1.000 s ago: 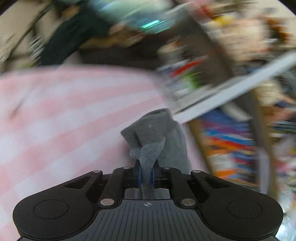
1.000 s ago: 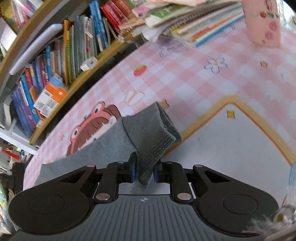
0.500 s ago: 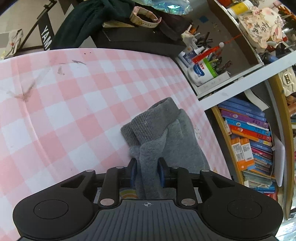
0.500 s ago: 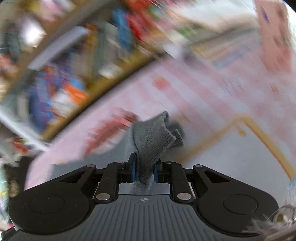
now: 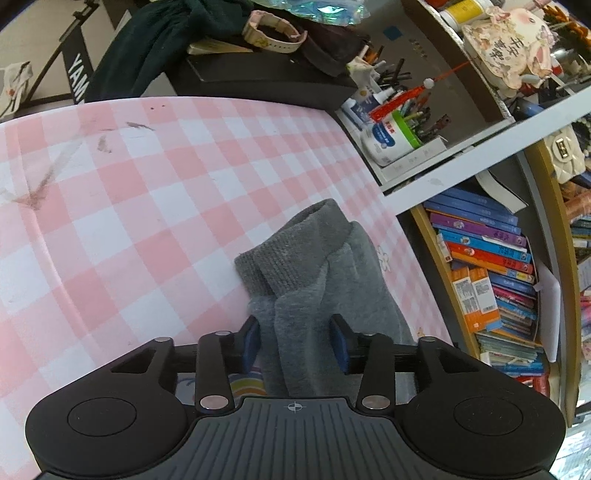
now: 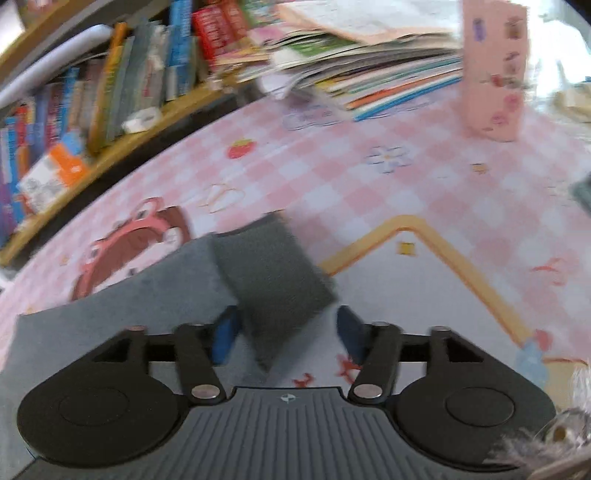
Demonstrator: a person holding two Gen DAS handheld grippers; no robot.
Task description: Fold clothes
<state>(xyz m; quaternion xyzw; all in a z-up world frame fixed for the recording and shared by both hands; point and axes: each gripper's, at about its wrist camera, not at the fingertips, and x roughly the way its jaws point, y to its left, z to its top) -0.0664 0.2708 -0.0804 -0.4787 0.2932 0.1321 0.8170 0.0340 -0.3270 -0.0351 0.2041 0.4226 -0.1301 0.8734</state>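
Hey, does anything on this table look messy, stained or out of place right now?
Yes. Dark smudges mark the pink checked tablecloth at its far left, like pen or dirt. The grey garment lies bunched, its ribbed cuff turned over.

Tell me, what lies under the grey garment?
Under the grey garment lies the pink checked tablecloth. The left gripper stands open around it. Whatever the cloth covers directly cannot be seen.

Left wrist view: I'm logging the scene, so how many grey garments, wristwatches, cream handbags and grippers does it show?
grey garment: 1
wristwatch: 1
cream handbag: 1
left gripper: 1
Total: 4
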